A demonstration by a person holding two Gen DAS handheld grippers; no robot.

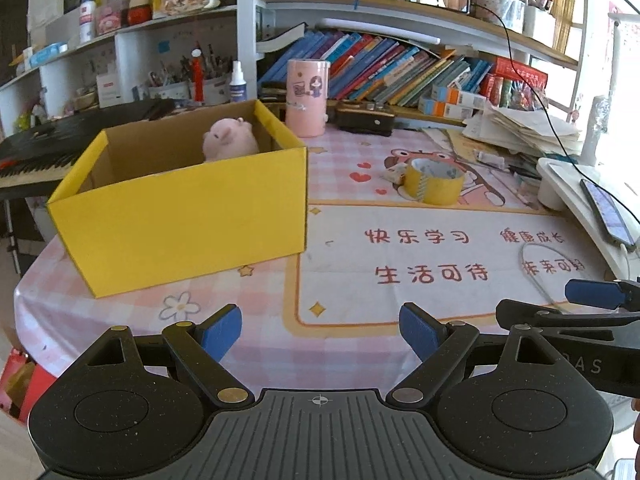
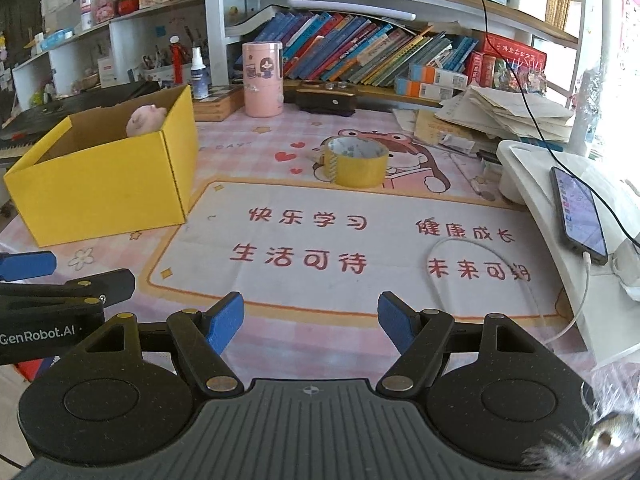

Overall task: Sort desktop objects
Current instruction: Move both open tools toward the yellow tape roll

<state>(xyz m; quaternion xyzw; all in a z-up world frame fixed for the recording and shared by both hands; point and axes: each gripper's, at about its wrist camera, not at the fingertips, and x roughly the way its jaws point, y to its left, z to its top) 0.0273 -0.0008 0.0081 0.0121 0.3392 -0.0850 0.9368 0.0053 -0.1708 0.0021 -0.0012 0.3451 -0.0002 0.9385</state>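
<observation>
**Two open grippers over the desk, a toy in the box, tape on the mat**

The left gripper (image 1: 320,330) is hanging low over the near edge of the desk mat (image 1: 400,256). Its blue fingers (image 1: 222,330) are standing wide apart and are holding nothing. The right gripper (image 2: 311,322) is hanging beside it, also low over the mat. Its jaws are standing wide apart too, with nothing between them. Each camera is seeing a bit of the other gripper at its side edge.

A yellow box (image 1: 188,216) is sitting on the left part of the desk, with its top open. A pink soft toy (image 1: 230,140) is sitting inside the box, at the far right corner, and its head is poking up above the rim.

A roll of yellow tape (image 1: 434,180) is lying flat on the mat, out in the middle, on top of the cartoon picture. It is well apart from the box and from both grippers.

A pink tin (image 1: 306,96) is standing upright behind the box, near the row of books (image 1: 384,68). A phone (image 2: 578,216) is lying on a white stand (image 2: 532,184) on the right, with a cable plugged into it. A pile of papers (image 2: 508,114) is resting behind the stand.
</observation>
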